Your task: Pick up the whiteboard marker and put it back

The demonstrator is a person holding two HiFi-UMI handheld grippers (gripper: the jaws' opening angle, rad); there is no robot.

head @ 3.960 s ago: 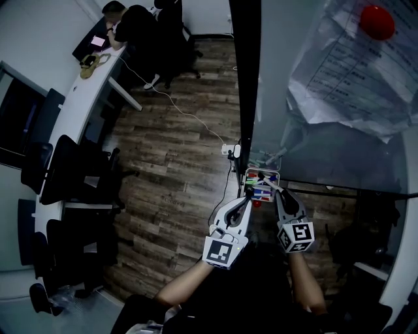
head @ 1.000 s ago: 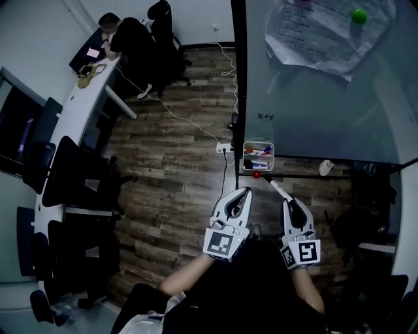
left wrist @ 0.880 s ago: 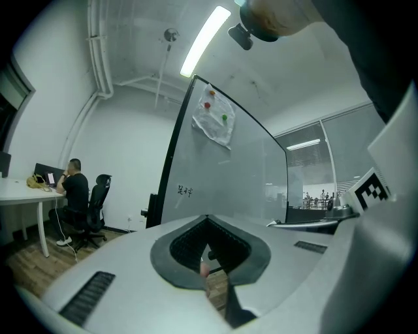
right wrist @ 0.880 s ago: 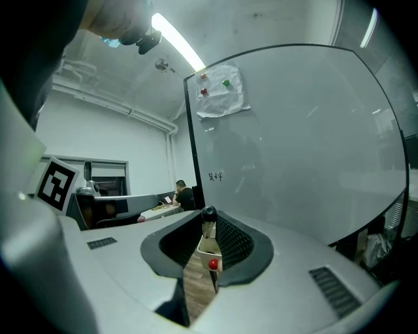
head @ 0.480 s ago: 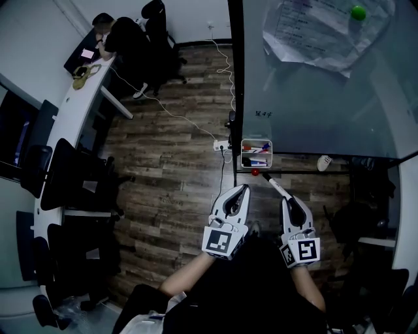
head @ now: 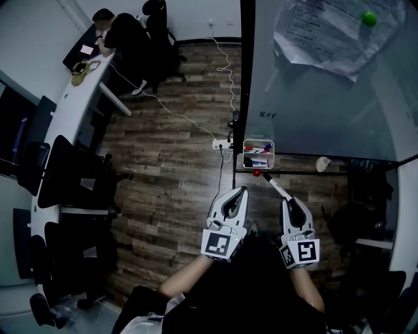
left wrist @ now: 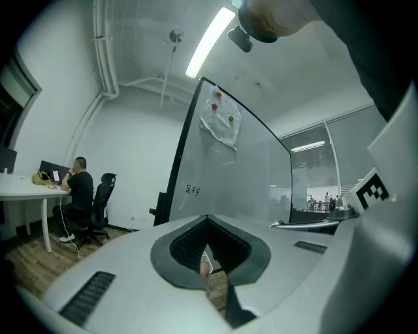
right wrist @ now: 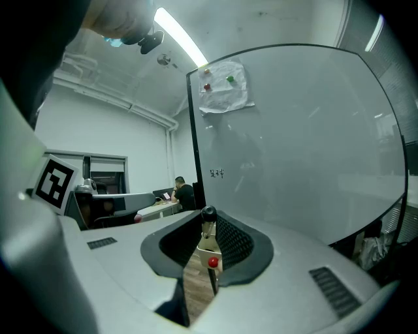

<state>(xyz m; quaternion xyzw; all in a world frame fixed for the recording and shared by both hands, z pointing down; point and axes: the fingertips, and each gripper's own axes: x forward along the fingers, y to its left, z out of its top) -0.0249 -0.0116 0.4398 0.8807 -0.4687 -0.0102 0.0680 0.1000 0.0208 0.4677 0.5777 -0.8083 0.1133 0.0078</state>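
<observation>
The whiteboard marker (head: 277,188), white with a black cap, sticks out of my right gripper (head: 288,199), which is shut on its body. In the right gripper view its black cap (right wrist: 208,212) shows end-on between the jaw tips. It points at the small white marker tray (head: 258,147) on the glass whiteboard (head: 326,111), a short way off. Several markers lie in that tray. A red magnet (head: 257,173) sits just under it. My left gripper (head: 242,191) hangs beside the right one, shut on nothing, its tips together (left wrist: 208,220).
A paper sheet (head: 326,32) with a green magnet (head: 369,19) hangs high on the board. A small white object (head: 322,164) rests on the board's lower rail. A cable and power strip (head: 223,144) lie on the wooden floor. A person (head: 121,29) sits at a desk far left; chairs (head: 72,176) line it.
Four seconds ago both grippers were right at the tray; now they stand back from it, with the marker in the right one. Over the last second only the view shifted slightly.
</observation>
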